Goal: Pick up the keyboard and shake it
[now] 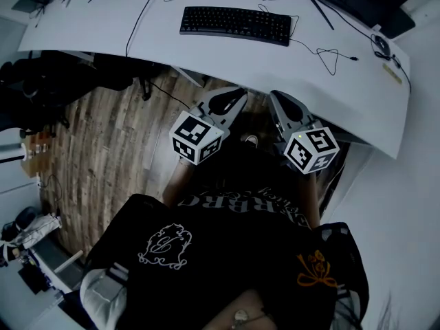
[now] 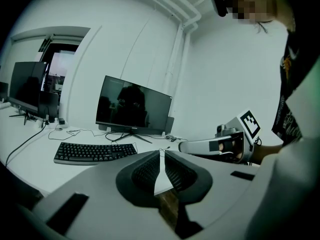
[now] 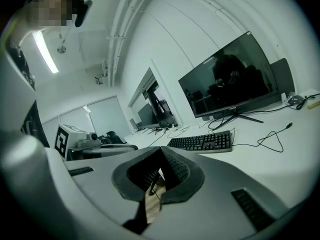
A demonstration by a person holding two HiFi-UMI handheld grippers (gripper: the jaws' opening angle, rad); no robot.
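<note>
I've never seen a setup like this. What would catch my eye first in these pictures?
Two grey tongs, the left tongs and the right tongs, each carrying a cube with black-and-white square markers, are held side by side above the wooden floor, both shut and empty. Ahead of them a black keyboard lies untouched on a curved white desk, with a big dark monitor behind it.

Head view looks down; all 3 share the keyboard (image 1: 236, 25)
</note>
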